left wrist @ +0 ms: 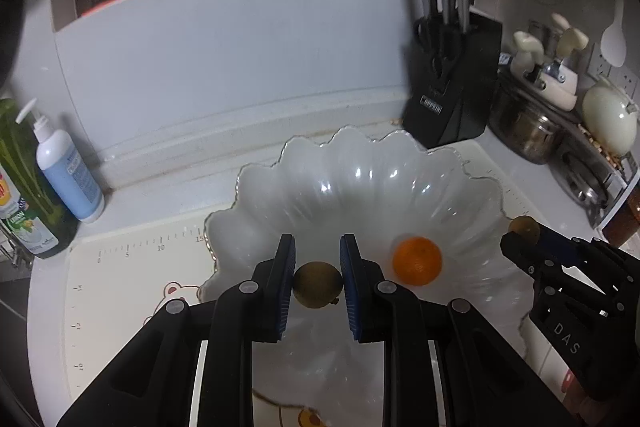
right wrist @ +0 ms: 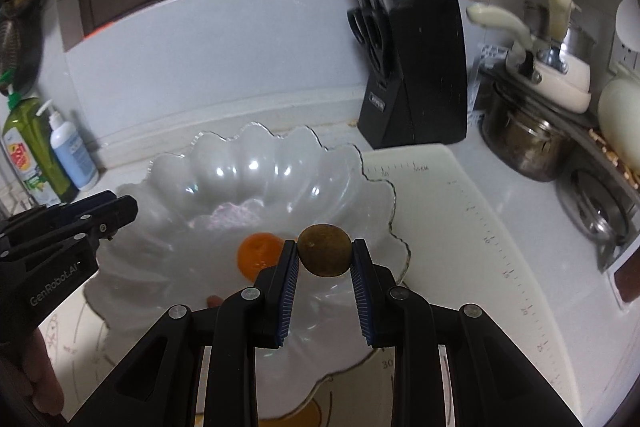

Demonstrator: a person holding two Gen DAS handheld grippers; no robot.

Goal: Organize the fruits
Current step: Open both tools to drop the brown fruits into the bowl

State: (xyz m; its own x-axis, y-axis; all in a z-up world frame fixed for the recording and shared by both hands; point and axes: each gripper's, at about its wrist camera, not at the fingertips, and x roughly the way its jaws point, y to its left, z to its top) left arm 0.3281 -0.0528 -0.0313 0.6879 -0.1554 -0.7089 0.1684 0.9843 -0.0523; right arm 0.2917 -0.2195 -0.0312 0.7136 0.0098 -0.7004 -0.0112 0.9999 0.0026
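A clear scalloped glass bowl (left wrist: 360,179) stands on a cream measuring mat; it also shows in the right wrist view (right wrist: 248,163). An orange (left wrist: 417,260) lies in the bowl, also seen in the right wrist view (right wrist: 256,254). My left gripper (left wrist: 318,267) is shut on a brown-green round fruit (left wrist: 318,285) over the bowl's near side. My right gripper (right wrist: 325,247) is shut on another brown round fruit (right wrist: 325,250) above the bowl's right rim; that gripper and fruit (left wrist: 524,227) show at the right of the left wrist view.
A black knife block (left wrist: 454,87) stands behind the bowl. Pots (left wrist: 524,135) and a white kettle (left wrist: 610,121) crowd the right. A blue pump bottle (left wrist: 68,175) and a green bottle (left wrist: 24,187) stand at the left. The mat (right wrist: 448,227) extends right of the bowl.
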